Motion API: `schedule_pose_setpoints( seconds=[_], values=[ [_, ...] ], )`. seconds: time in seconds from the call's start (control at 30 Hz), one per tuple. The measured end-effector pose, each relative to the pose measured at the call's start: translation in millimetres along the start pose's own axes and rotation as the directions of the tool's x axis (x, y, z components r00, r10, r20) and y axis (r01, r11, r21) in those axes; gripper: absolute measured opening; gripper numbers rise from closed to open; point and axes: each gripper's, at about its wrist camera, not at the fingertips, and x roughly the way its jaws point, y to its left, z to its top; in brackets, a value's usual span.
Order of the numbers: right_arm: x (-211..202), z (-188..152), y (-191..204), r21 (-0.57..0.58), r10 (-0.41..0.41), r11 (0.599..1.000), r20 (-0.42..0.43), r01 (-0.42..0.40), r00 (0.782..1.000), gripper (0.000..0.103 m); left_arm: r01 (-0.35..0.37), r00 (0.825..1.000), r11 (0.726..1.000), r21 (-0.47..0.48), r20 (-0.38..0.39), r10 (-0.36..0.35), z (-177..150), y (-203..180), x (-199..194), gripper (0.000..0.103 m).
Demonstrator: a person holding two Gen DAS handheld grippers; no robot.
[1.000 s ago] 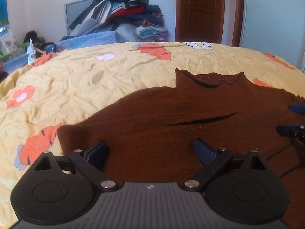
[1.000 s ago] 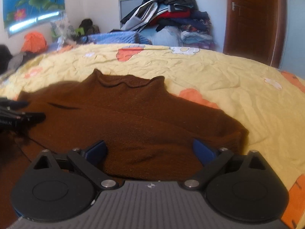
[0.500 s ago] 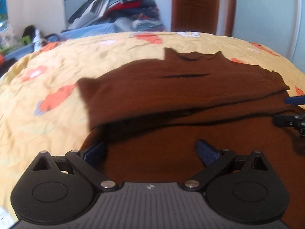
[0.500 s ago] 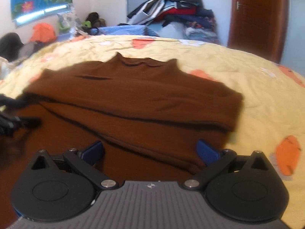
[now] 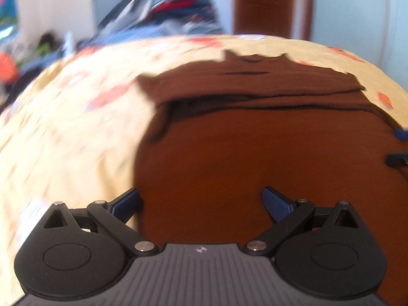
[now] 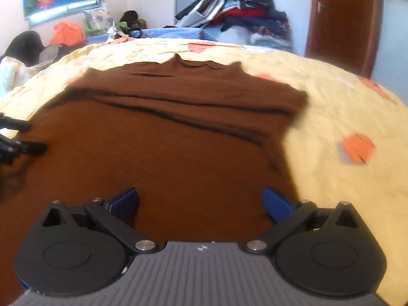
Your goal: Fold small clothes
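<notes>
Brown sweater (image 5: 255, 153) lies flat on the yellow flowered bed (image 5: 63, 140), spread ahead of & between both sets of fingers. Left gripper (image 5: 201, 201) is wide open w/ nothing held; cloth sits under the gap, sweater's left edge right by its left finger. Right gripper (image 6: 201, 201) is also wide open & empty, sweater's right edge near its right finger. Progress: both sleeves look folded across the chest below the collar (image 6: 201, 63), forming 1 band beyond the fingers, so the sleeve step seems done. Left, judging by this: fold the body, hem up toward collar, then smooth. Clothes pile (image 6: 237, 7) sits far behind the bed.
</notes>
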Motion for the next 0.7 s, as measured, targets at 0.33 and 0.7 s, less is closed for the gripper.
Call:
schedule_pose_setpoints(
  seconds=[0.33, 0.7],
  values=[
    [-56, -57, 44, -0.081, 0.056, 0.995, 0.012, -0.055, 0.998, 0.103, 0.022, 1.000, 1.000, 0.020, 0.008, -0.022, -54, -10, -47, 0.103],
    [-142, -108, -49, 0.633, 0.376, 0.714, 0.015, -0.300, 0.926, 0.103, 0.502, 0.790, 0.623, -0.600, 0.025, -0.612, -107, 72, -84, 0.103]
  ],
)
